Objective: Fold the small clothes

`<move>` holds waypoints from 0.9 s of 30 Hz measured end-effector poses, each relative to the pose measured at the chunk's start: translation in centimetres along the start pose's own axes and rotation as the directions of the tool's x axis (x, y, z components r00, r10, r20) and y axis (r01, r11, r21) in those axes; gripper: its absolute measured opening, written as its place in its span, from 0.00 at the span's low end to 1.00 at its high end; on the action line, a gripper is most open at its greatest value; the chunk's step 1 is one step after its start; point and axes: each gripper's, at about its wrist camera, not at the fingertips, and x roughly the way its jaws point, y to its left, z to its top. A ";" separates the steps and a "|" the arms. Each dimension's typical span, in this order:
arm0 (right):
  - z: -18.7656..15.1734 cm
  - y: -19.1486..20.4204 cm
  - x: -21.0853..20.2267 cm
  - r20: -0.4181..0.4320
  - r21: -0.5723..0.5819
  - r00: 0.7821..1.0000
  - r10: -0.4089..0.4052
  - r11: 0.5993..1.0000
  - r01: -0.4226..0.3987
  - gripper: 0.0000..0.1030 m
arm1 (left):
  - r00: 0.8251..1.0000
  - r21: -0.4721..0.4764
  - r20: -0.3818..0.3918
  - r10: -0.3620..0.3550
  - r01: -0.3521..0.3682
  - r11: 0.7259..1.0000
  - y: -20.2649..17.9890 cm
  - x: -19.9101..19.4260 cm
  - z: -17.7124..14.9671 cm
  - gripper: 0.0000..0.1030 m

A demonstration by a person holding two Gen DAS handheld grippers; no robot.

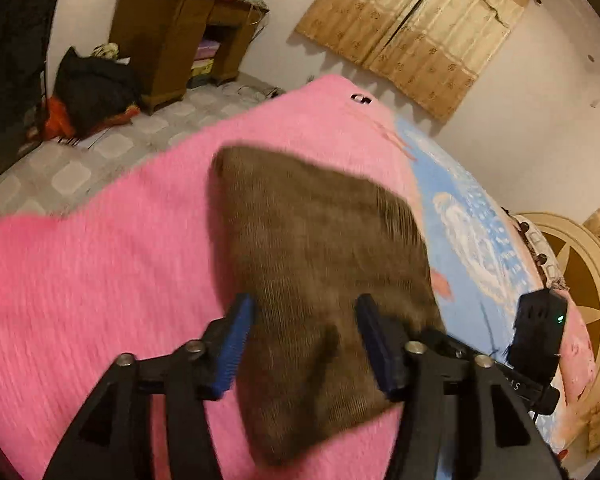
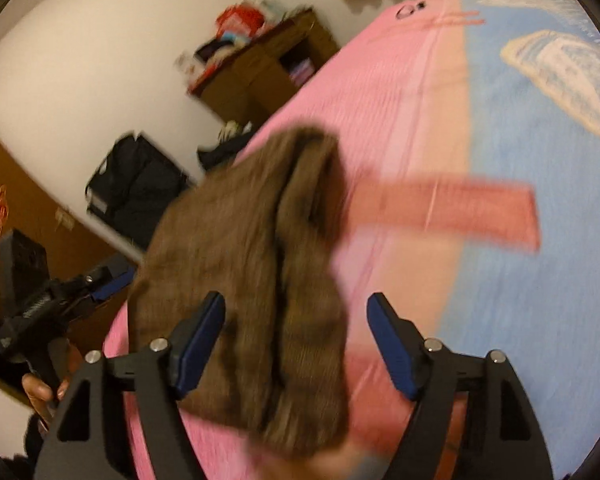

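A brown ribbed garment [image 1: 316,232] lies folded and flat on the pink blanket [image 1: 100,260] of a bed. My left gripper [image 1: 305,300] hovers over the garment's near end. It is open, with blue pads on either side and cloth showing between them. In the right wrist view the same garment [image 2: 240,220] shows a lengthwise fold. My right gripper [image 2: 297,298] stands open over its near part, the right pad well apart from the cloth. The left gripper [image 2: 112,280] appears at the left edge of the bed, held by a hand [image 2: 40,392].
The blanket turns blue [image 2: 520,280] with a white pattern on the right. Beyond the bed are a tiled floor [image 1: 80,168], a black bag [image 1: 92,88], a cluttered wooden desk [image 1: 180,36] and a curtained window [image 1: 412,28]. A black box with a green light [image 1: 540,332] sits at the right.
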 end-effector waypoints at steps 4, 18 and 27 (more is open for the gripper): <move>-1.8 2.0 0.0 0.013 -0.085 0.994 -0.108 0.990 0.108 0.67 | 0.996 -0.014 -0.080 0.045 -0.046 0.999 -0.1 1.9 -2.7 0.60; -3.1 -3.1 -2.5 -0.111 0.380 0.954 0.278 0.899 -0.218 0.21 | 0.980 0.045 -0.152 0.129 -0.123 0.991 2.2 -0.4 -0.9 0.22; -1.8 3.4 -7.7 0.144 -0.096 0.977 -0.156 0.981 0.170 0.20 | 0.948 0.215 0.086 0.307 -0.318 0.923 -3.1 -2.0 -1.3 0.27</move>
